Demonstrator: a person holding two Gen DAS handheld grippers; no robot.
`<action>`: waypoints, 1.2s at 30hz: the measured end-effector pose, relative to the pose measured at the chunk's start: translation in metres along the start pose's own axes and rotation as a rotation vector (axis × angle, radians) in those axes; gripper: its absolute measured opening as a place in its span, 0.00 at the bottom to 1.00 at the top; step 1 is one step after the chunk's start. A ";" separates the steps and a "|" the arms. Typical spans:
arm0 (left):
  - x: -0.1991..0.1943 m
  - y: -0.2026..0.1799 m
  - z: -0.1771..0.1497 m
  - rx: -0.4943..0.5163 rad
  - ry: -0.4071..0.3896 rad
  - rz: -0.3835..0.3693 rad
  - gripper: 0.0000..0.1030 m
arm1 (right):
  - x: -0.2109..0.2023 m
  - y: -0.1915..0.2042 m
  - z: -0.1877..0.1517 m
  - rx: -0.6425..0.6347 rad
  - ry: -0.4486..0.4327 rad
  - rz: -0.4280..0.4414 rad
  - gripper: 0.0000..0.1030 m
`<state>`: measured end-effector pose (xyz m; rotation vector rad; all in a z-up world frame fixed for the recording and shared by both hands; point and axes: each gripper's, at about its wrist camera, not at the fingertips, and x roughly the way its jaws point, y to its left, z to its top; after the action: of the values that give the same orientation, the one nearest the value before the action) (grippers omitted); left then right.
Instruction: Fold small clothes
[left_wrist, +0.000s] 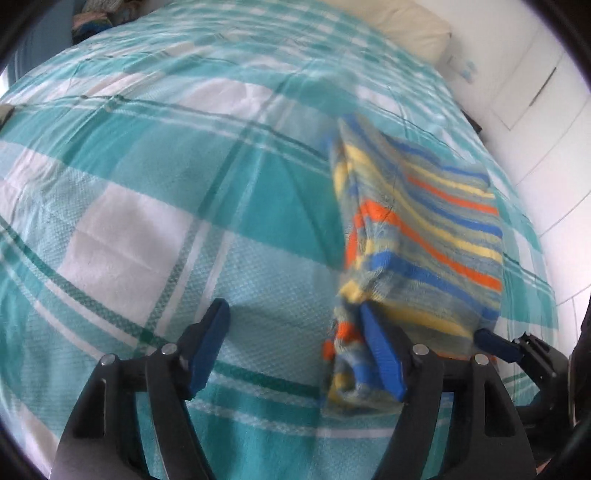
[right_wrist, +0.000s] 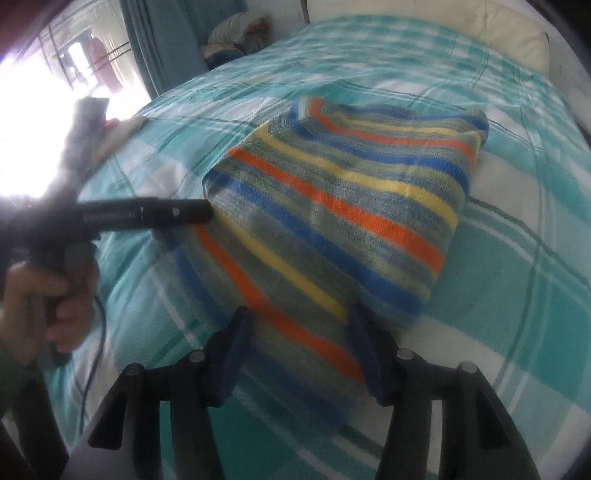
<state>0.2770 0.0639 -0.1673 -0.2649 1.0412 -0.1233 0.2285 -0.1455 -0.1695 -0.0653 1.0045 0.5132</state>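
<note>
Striped knit garment (right_wrist: 332, 221) (blue/orange/yellow/grey-green bands) lies on the bed (left_wrist: 147, 229), on a teal-and-white check cover, folded into a thick, roughly rectangular pad. Both views are motion-blurred.

Left claw (left_wrist: 295, 347): jaws spread wide, released. Only bedcover shows between the blue fingers (left_wrist: 207, 347). The garment's near-left corner drapes against the outer side of its right finger; cannot tell from the blur whether the cloth is snagged on it or just touching. Nothing is pinched.

Right claw (right_wrist: 301, 350): jaws apart, straddling the garment's near edge. Cloth runs through the gap between the fingers (right_wrist: 369, 354), but the pads do not appear to be pressing on it, so it reads as released.

In the right wrist view, the person's left hand (right_wrist: 55, 302) grips the other tool's handle at the left edge, its black body reaching the garment's left side. A cream pillow (right_wrist: 509, 33) sits at the head of the bed. A teal curtain (right_wrist: 159, 40) hangs by the bright window.
</note>
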 end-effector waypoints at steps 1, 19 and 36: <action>-0.010 0.001 -0.002 0.006 -0.008 -0.002 0.77 | -0.007 0.005 -0.003 -0.013 -0.031 -0.027 0.55; -0.107 -0.015 -0.043 0.147 -0.125 0.098 0.92 | -0.120 0.053 -0.033 0.027 -0.125 -0.484 0.88; -0.077 -0.044 -0.022 0.278 -0.069 0.089 0.95 | -0.131 0.033 -0.032 0.085 -0.143 -0.525 0.88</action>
<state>0.2204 0.0352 -0.1018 0.0290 0.9527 -0.1748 0.1329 -0.1755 -0.0737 -0.2068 0.8256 -0.0058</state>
